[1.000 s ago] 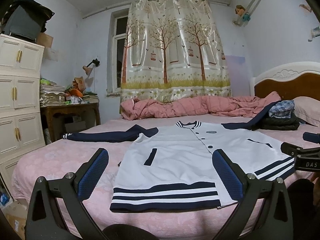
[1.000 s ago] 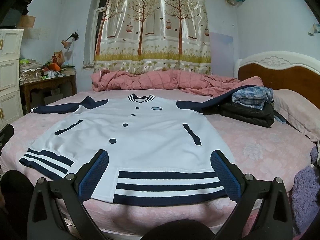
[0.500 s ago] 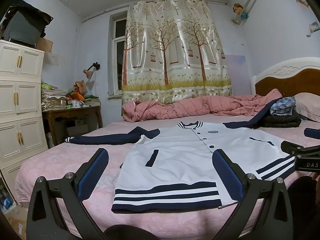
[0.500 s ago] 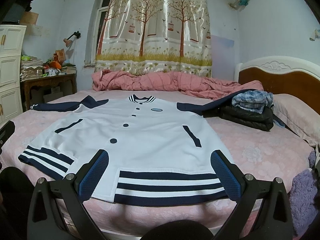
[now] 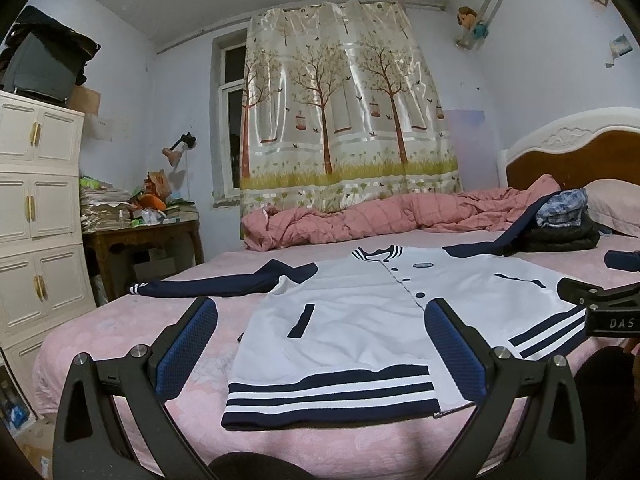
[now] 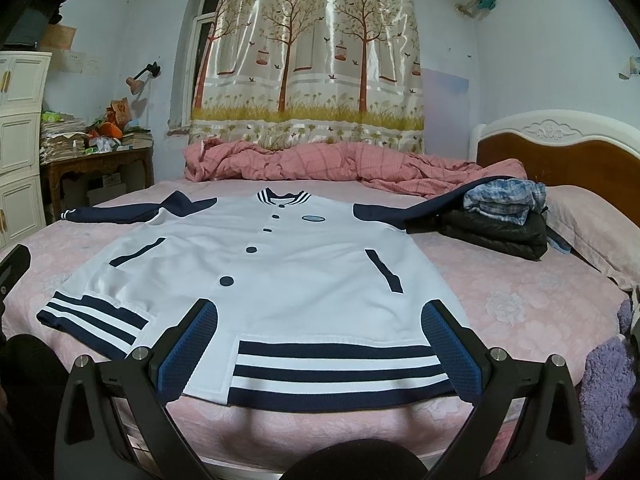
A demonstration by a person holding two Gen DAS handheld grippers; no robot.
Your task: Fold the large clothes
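Both grippers hang short of the bed's near edge with bare pink sheet (image 6: 500,276) around the spread jacket (image 6: 280,280). A stack of folded clothes (image 6: 504,216) covers the jacket's sleeve at right of the right wrist frame. A rumpled quilt (image 6: 320,164) blocks the far side.

Both grippers' jaws wide apart

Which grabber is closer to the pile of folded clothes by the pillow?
The right gripper. It hangs over the jacket's hem on the side toward the pile of folded clothes; the left gripper sits farther away, at the hem's opposite end.
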